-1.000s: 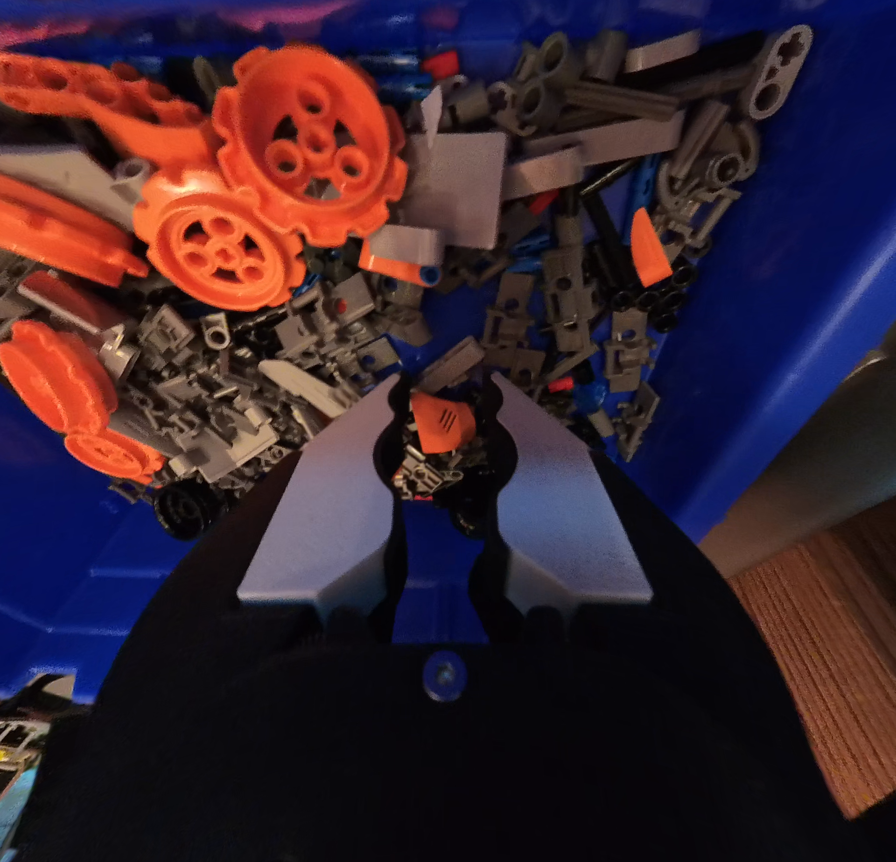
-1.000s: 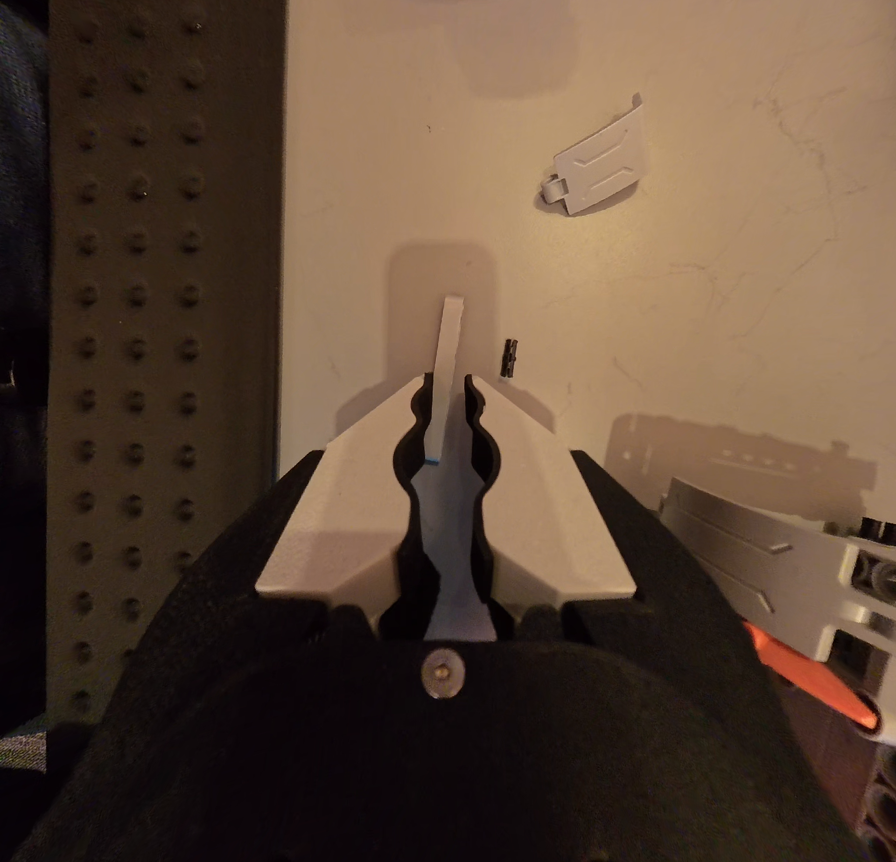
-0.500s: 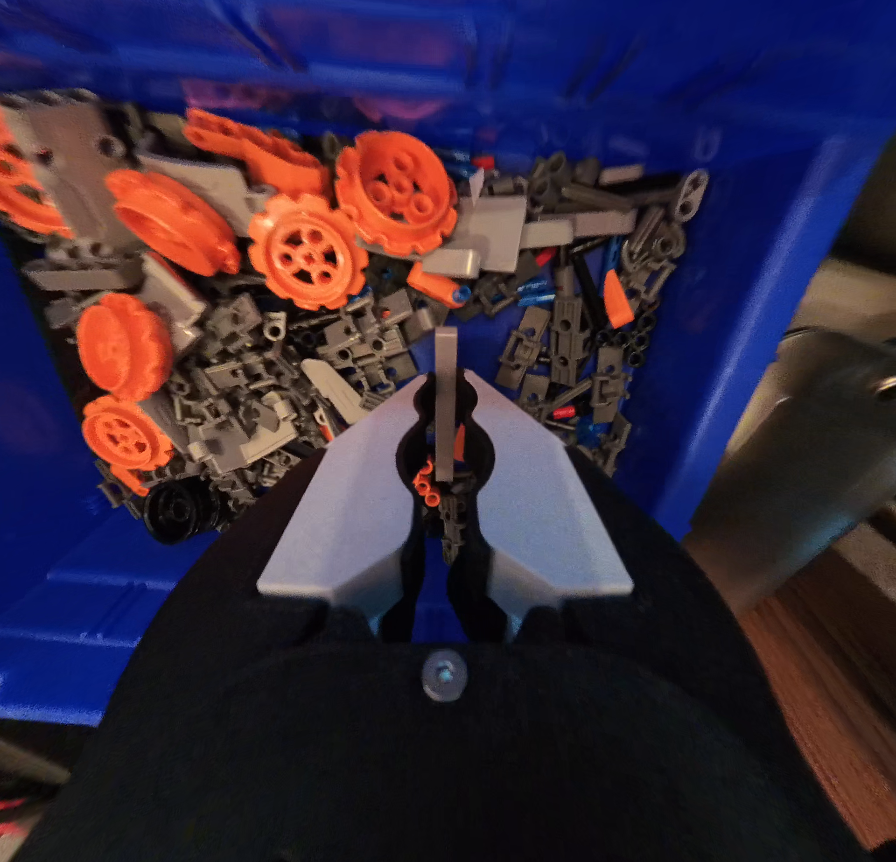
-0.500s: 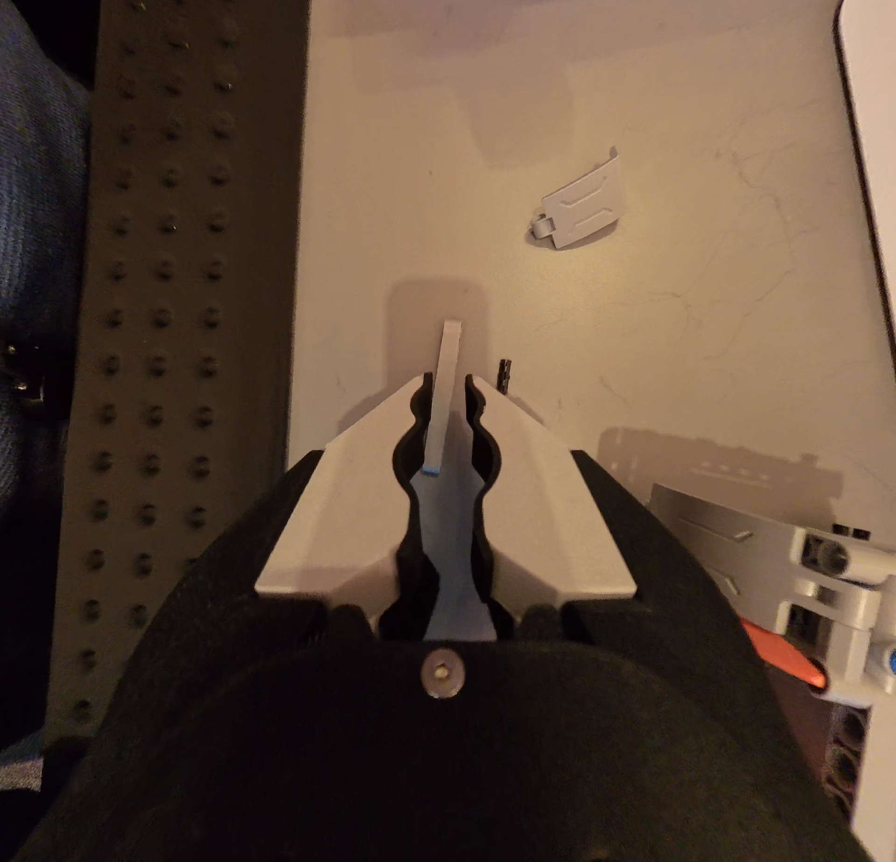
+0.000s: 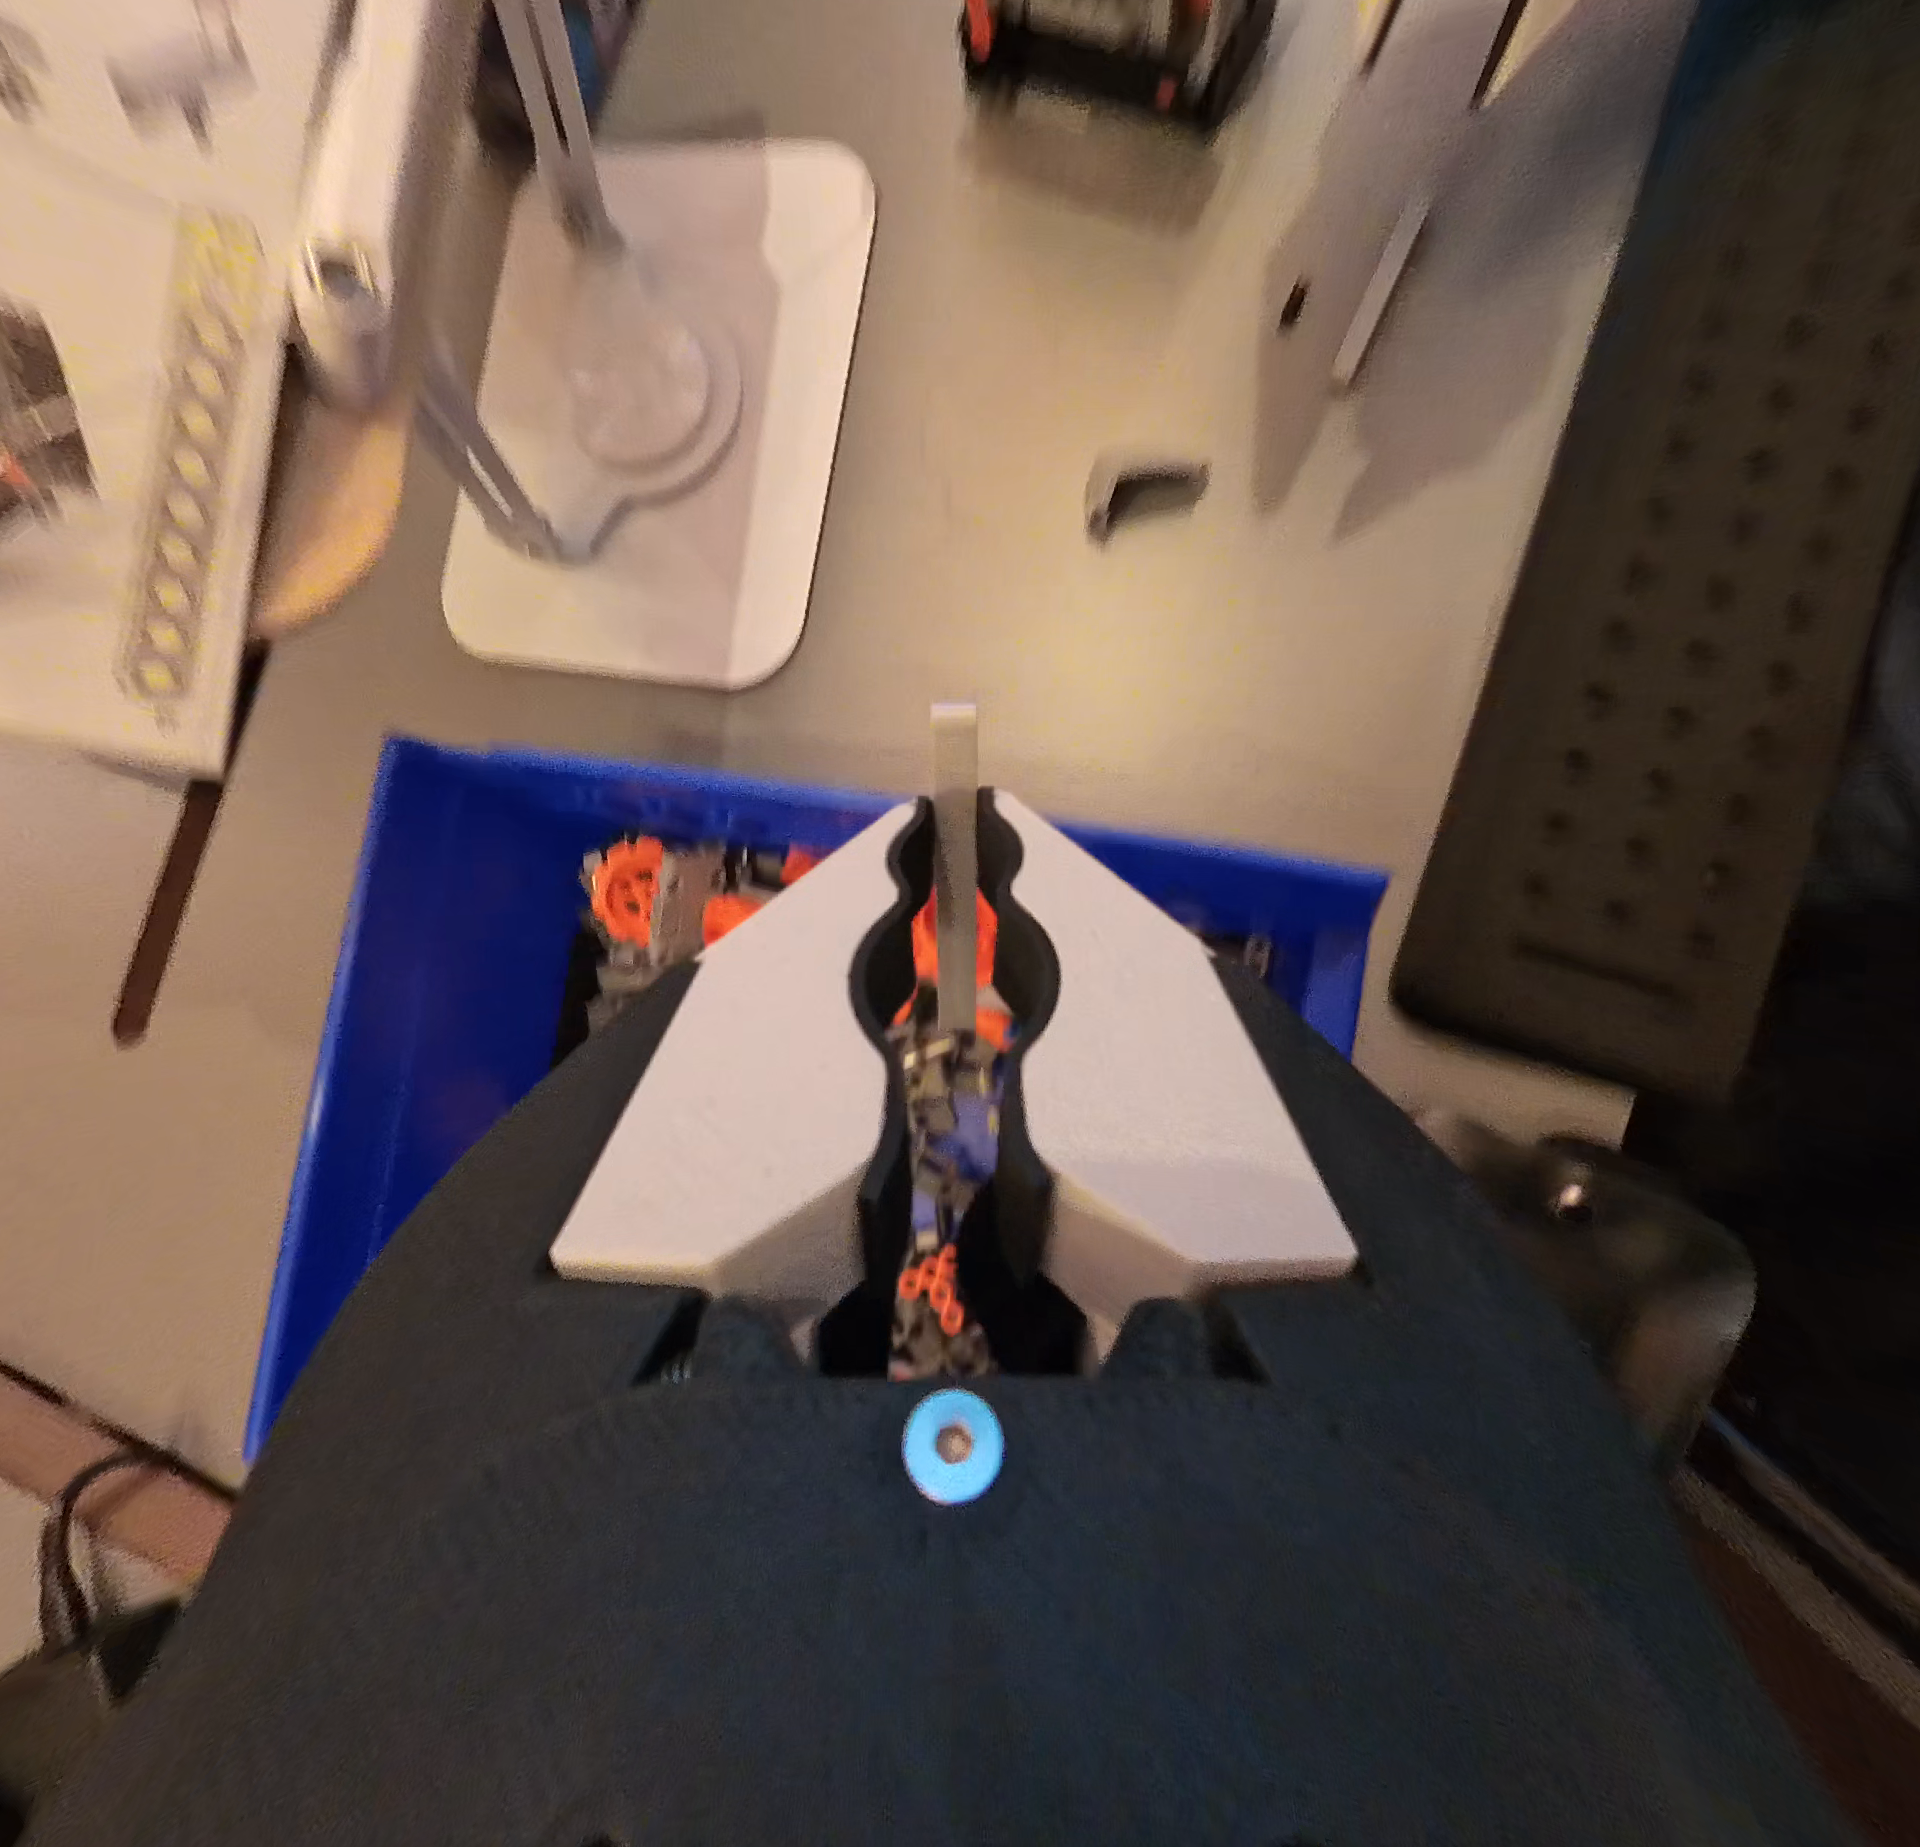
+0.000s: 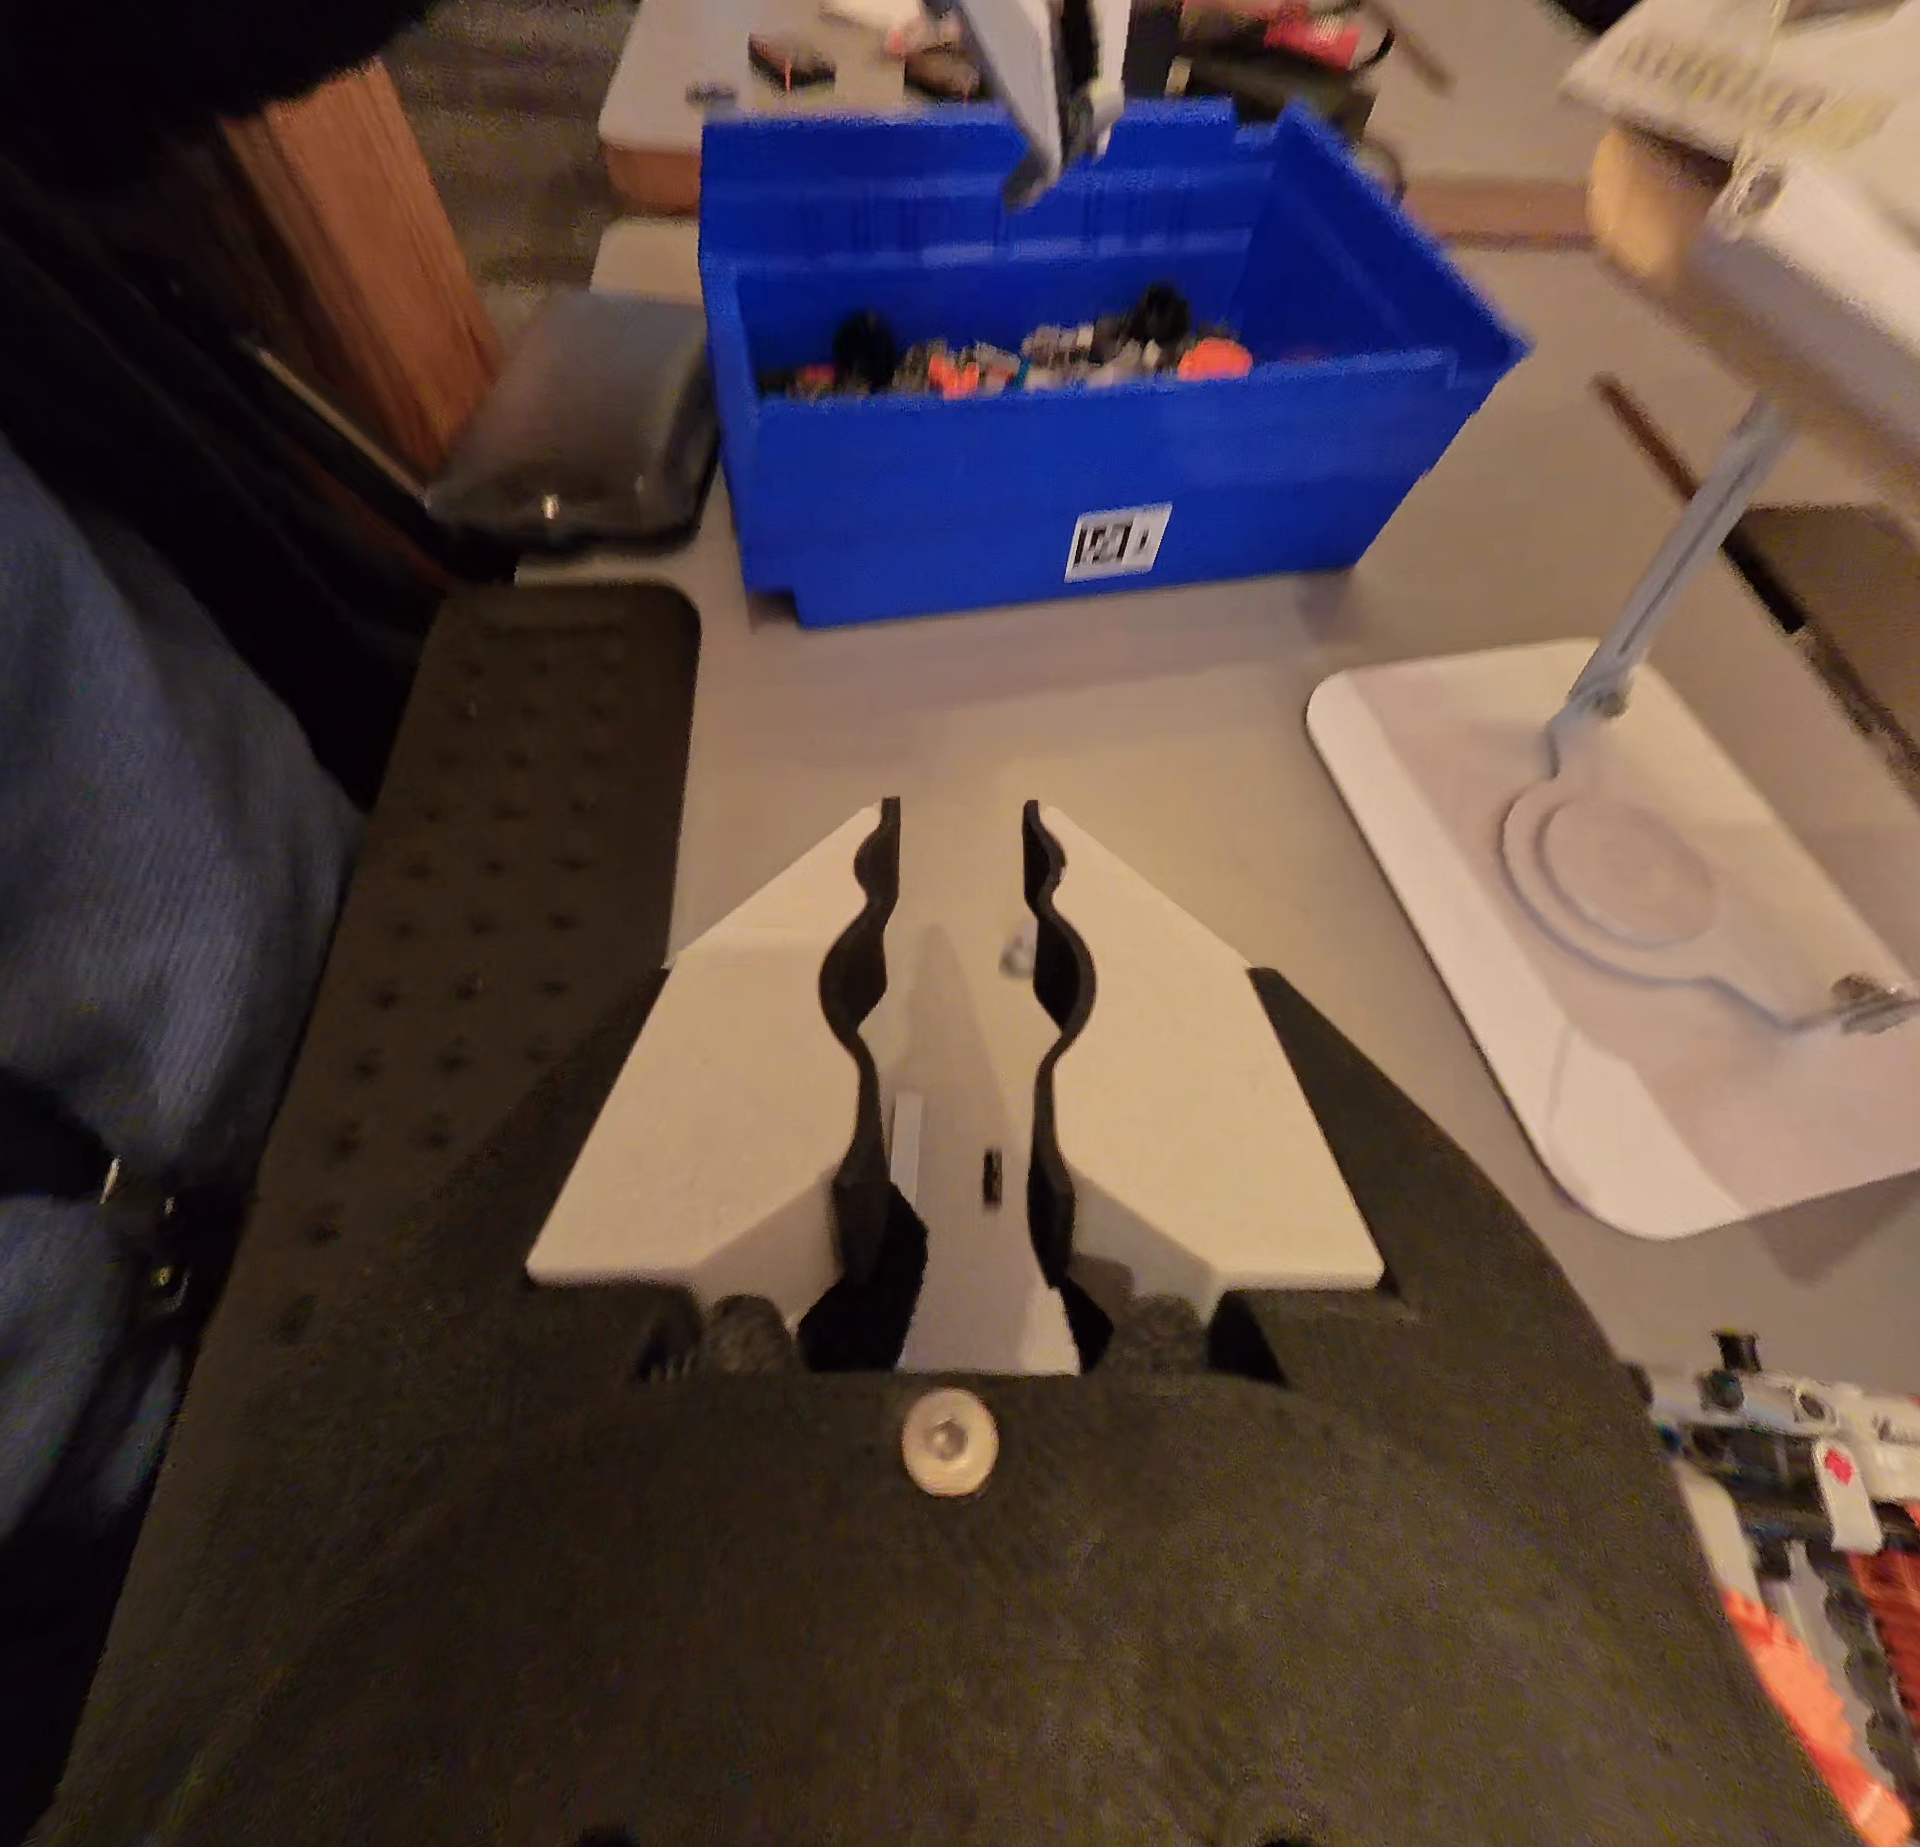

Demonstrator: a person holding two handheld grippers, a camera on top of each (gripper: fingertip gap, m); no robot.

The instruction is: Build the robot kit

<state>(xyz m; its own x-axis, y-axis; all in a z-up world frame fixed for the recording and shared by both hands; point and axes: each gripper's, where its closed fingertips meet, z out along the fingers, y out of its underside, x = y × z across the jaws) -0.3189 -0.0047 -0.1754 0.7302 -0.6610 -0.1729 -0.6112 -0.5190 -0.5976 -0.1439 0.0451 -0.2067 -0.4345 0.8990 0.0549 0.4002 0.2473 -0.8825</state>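
My left gripper (image 5: pixel 954 810) is shut on a thin grey flat piece (image 5: pixel 954 758) that sticks up past its tips. It hangs above a blue bin (image 5: pixel 468 810) of orange wheels and grey parts. It also shows far off in the right wrist view (image 6: pixel 1060 135), over the bin (image 6: pixel 1091 488). My right gripper (image 6: pixel 958 810) is open and empty above the pale table. Through its gap, a thin grey plate (image 6: pixel 906 1143) and a small black pin (image 6: pixel 992 1174) show below on the table.
A dark studded baseplate (image 6: pixel 499 862) lies left of my right gripper. A white stand base (image 6: pixel 1558 914) with a metal arm sits to the right. A part-built grey and orange model (image 6: pixel 1818 1537) is at lower right. A small grey panel (image 5: pixel 1143 493) lies on the table. A person's blue clothing (image 6: pixel 125 862) is at left. The left gripper's tips are roughly 20 cm from the right gripper's. My right gripper is the nearer one to the thin grey plate (image 6: pixel 906 1143): about 12 cm, against 25 cm. It turns up in the left wrist view (image 5: pixel 1357 337) as well. My right gripper is the nearer one to the small black pin (image 6: pixel 992 1174): about 12 cm, against 30 cm. It is also in sight in the left wrist view (image 5: pixel 1295 303).
My left gripper shut on the grey flat piece in the bin and lifted it out. My right gripper opened, let go of its thin grey plate and drew back from the table.
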